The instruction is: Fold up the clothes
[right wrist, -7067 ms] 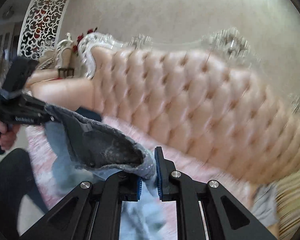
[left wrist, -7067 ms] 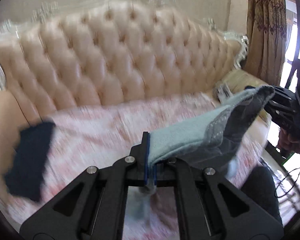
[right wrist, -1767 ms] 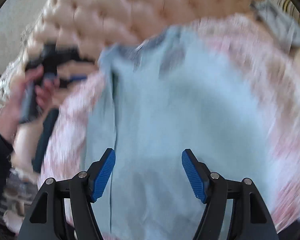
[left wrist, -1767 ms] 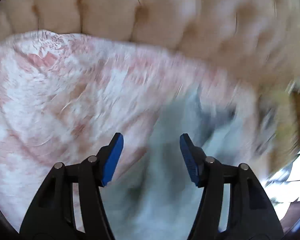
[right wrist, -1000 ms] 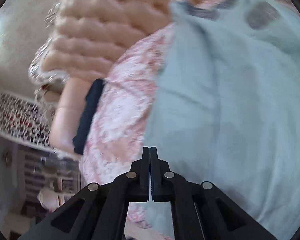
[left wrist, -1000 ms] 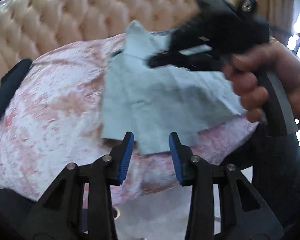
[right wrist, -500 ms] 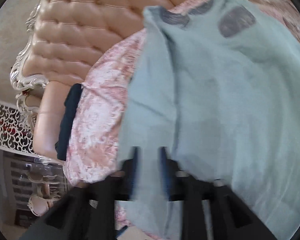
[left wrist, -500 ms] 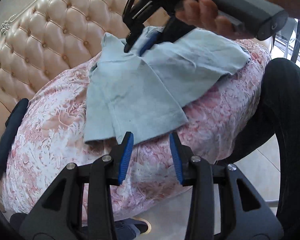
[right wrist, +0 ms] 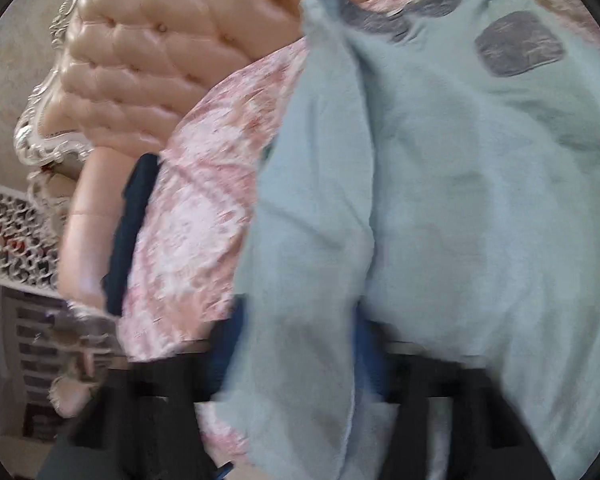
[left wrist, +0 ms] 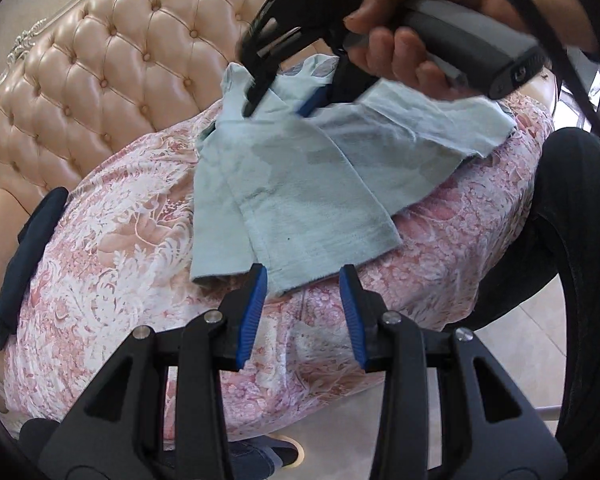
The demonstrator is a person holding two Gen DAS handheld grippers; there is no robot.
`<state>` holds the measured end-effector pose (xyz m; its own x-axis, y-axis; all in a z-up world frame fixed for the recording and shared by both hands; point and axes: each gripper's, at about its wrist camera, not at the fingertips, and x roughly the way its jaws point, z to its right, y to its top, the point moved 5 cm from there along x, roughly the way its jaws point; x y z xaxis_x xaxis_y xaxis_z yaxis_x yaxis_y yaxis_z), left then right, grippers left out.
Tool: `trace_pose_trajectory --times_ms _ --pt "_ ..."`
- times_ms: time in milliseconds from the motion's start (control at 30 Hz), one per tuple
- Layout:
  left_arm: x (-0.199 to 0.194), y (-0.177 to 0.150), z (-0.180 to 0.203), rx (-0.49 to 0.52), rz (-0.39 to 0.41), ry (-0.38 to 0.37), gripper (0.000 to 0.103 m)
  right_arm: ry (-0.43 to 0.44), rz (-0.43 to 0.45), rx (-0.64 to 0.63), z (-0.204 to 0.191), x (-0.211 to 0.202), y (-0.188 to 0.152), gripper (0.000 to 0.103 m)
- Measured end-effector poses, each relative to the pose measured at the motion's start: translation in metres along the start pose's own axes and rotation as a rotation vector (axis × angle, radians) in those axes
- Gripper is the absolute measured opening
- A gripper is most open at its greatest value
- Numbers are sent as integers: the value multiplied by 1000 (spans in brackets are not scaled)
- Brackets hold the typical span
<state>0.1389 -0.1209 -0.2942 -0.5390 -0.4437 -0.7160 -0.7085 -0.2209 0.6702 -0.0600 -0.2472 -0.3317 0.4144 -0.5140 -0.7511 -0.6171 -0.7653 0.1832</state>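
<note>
A light blue shirt (left wrist: 300, 184) lies spread on the pink floral sofa cover (left wrist: 120, 260), its collar toward the backrest. My left gripper (left wrist: 303, 272) is open at the front edge, and the shirt's hem corner reaches just between its blue pads without touching them. My right gripper (left wrist: 274, 114), held by a hand (left wrist: 396, 36), is over the shirt's upper left part near the collar. Its jaws are closing with a fold of cloth between them and still stand apart. In the blurred right wrist view the shirt (right wrist: 460, 220) drapes over the right gripper (right wrist: 296, 336), hiding most of its fingers.
A dark navy garment (left wrist: 24, 256) lies on the sofa's left arm. The tufted cream backrest (left wrist: 100, 80) rises behind the seat. A leg in black trousers (left wrist: 560, 220) is close to the seat's right front. A shoe (left wrist: 268, 454) and pale floor show below the seat edge.
The right gripper's jaws, shut a second ago, now stand apart over the shirt's cloth. The left gripper has dropped and rolled toward the hem, then held still.
</note>
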Motion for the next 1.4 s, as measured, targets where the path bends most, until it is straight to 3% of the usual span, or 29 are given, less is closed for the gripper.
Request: trace_pose_trajectory --times_ms 200,400,600,767,900,1033,1233,1333,1367,1400 --pt "1 -5 5 82 25 49 43 122 -6 0 -19 -7 4 2" --pt "-3 0 13 185 106 145 53 236 -6 70 -29 -19 20 2" --pt "0 2 13 189 112 153 56 296 -6 103 -42 -21 35 2" --pt "0 1 4 158 108 180 58 256 13 46 -59 -20 61 2" --pt "-1 6 -12 93 118 204 58 279 20 6 -78 -17 89 2" --pt "2 -2 -20 77 107 227 58 236 16 -12 -90 7 123 2" --pt "8 -7 -34 27 92 227 58 110 100 -238 -119 44 159 2" --pt "12 -10 -38 -1 79 223 58 18 51 -295 -123 73 161 7" --pt "13 -10 -39 -6 74 223 58 -11 32 -310 -123 82 162 15" --pt "14 -11 -40 -10 71 224 58 -24 -17 -266 -116 94 159 44"
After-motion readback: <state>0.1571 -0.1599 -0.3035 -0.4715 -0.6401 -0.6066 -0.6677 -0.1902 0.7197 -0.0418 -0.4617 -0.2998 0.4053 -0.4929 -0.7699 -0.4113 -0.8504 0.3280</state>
